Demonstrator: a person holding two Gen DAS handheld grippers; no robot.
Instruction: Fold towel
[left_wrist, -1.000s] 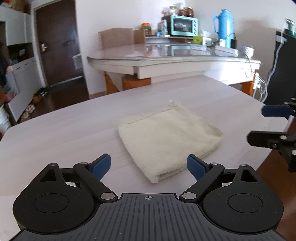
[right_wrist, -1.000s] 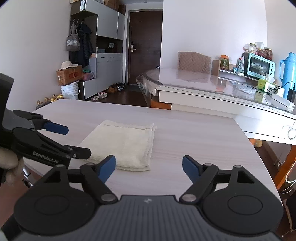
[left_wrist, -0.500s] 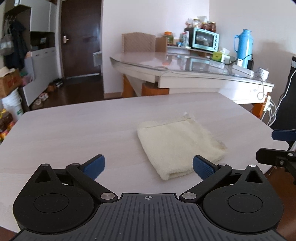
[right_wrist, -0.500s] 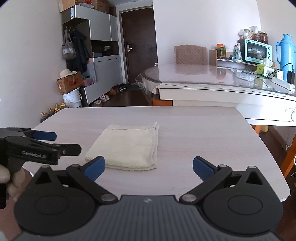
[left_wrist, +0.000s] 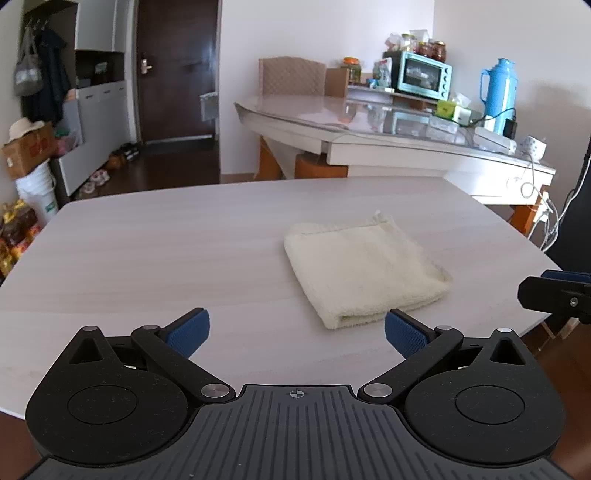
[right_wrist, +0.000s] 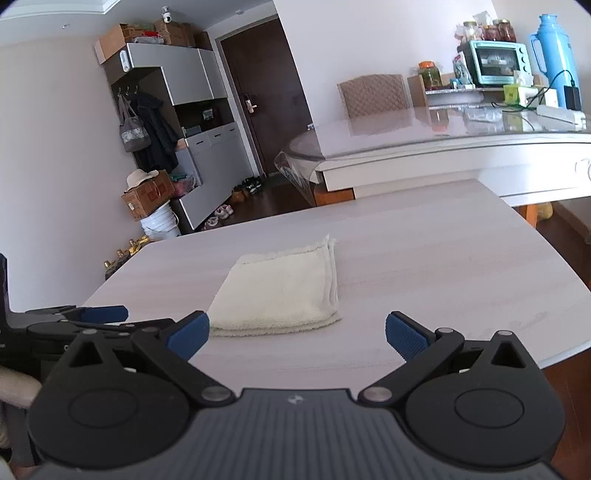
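Tongs (left_wrist: 297, 330) just spread, right tongs (left_wrist: 554, 291) cropped

Your right gripper (left_wrist: 554, 291) is cut off by the left view's right edge; your hand (right_wrist: 14, 387) is mostly hidden.

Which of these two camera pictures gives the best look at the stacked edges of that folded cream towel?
The right wrist view: the folded cream terry towel turns its layered open edges toward that camera, along its right side. The left wrist view shows the towel larger, but mostly its top and rounded fold.
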